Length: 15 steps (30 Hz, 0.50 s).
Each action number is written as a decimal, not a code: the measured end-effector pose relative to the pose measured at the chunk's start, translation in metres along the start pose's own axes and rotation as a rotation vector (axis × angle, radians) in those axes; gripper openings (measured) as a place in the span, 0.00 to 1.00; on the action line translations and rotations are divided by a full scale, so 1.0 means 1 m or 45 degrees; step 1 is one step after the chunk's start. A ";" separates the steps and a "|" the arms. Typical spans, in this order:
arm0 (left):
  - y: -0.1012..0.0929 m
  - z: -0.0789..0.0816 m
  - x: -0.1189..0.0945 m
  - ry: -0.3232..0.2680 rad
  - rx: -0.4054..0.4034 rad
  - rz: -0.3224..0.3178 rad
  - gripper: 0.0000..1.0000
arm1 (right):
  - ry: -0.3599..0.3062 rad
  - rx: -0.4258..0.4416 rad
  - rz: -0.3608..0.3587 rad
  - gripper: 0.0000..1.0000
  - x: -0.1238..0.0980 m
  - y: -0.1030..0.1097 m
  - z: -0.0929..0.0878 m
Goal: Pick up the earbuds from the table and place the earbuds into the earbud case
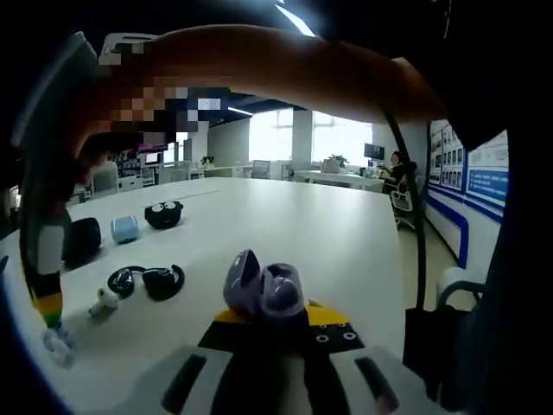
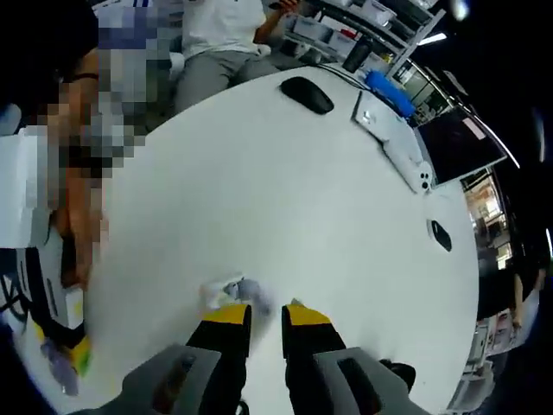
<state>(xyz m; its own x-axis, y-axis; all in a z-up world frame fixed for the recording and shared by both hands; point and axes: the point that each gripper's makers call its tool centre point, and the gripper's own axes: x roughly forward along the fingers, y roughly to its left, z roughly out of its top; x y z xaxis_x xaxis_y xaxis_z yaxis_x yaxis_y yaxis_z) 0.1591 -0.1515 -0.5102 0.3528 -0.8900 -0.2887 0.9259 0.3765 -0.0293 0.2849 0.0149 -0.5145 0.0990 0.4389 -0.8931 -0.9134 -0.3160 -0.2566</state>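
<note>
An open lavender earbud case (image 1: 263, 290) sits between the yellow-tipped jaws of my left gripper (image 1: 281, 316), which is shut on it just above the white table (image 1: 285, 216). A pale lavender earbud (image 2: 238, 292) lies on the table just ahead of the left fingertip of my right gripper (image 2: 266, 313). That gripper's jaws stand a little apart with bare table between them. In the left gripper view the right gripper (image 1: 49, 311) hangs at the far left over the same earbud (image 1: 58, 343). The left gripper (image 2: 60, 333) with the case (image 2: 60, 370) shows at the lower left.
Black ear-hook earbuds (image 1: 151, 281), a white earbud (image 1: 104, 301), a black case (image 1: 162, 213) and a light blue case (image 1: 124, 228) lie left of the lavender case. A black mouse (image 2: 307, 93) and a white laptop (image 2: 393, 143) lie far across. A person (image 2: 225, 39) sits at the table's far side.
</note>
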 end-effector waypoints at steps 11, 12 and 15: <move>0.002 0.000 0.000 0.000 -0.001 0.001 0.19 | -0.027 0.184 0.106 0.05 0.007 0.001 0.002; 0.003 0.001 0.000 0.000 -0.001 0.003 0.19 | -0.028 0.197 0.108 0.05 0.007 0.001 0.002; 0.003 0.001 0.000 0.000 -0.001 0.004 0.19 | -0.040 0.227 0.108 0.04 0.006 0.001 0.002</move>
<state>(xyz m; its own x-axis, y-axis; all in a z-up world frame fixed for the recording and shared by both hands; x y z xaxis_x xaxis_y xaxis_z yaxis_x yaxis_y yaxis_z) 0.1618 -0.1510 -0.5093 0.3554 -0.8890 -0.2887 0.9248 0.3793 -0.0294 0.2832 0.0189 -0.5190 0.0092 0.4438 -0.8961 -0.9737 -0.1999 -0.1089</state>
